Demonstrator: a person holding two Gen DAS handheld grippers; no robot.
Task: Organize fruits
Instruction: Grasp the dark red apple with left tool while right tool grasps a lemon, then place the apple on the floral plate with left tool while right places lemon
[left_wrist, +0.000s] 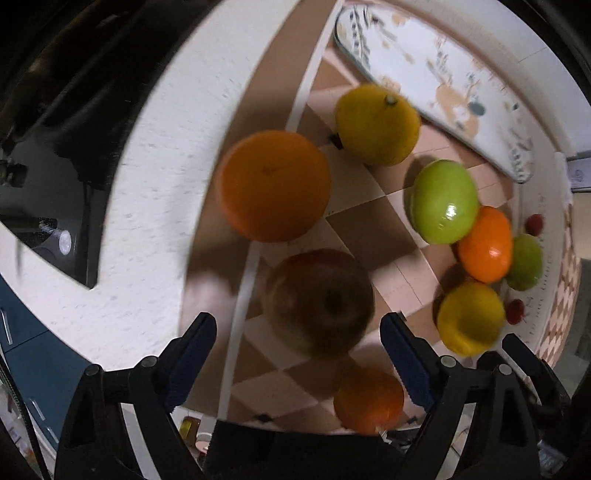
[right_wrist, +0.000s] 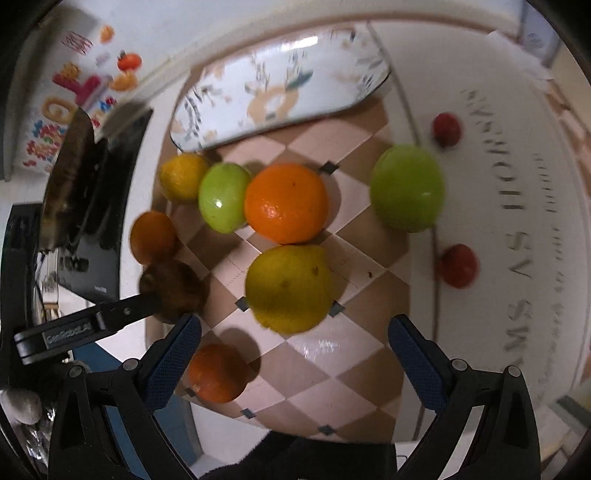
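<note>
Checkered mat (left_wrist: 369, 221) on white counter, patterned tray (left_wrist: 436, 77) at far edge. Left view: left tongs (left_wrist: 299, 332) open, hovering over red apple (left_wrist: 319, 301); three oranges, two lemons, two green apples, two strawberries. Right view: right tongs (right_wrist: 295, 336) open, empty, just short of a lemon (right_wrist: 288, 288); left tongs' arm reads "GenRobot.AI", cloth lettering (right_wrist: 517, 229) blurred, fridge magnets (right_wrist: 74, 96) only here.
</note>
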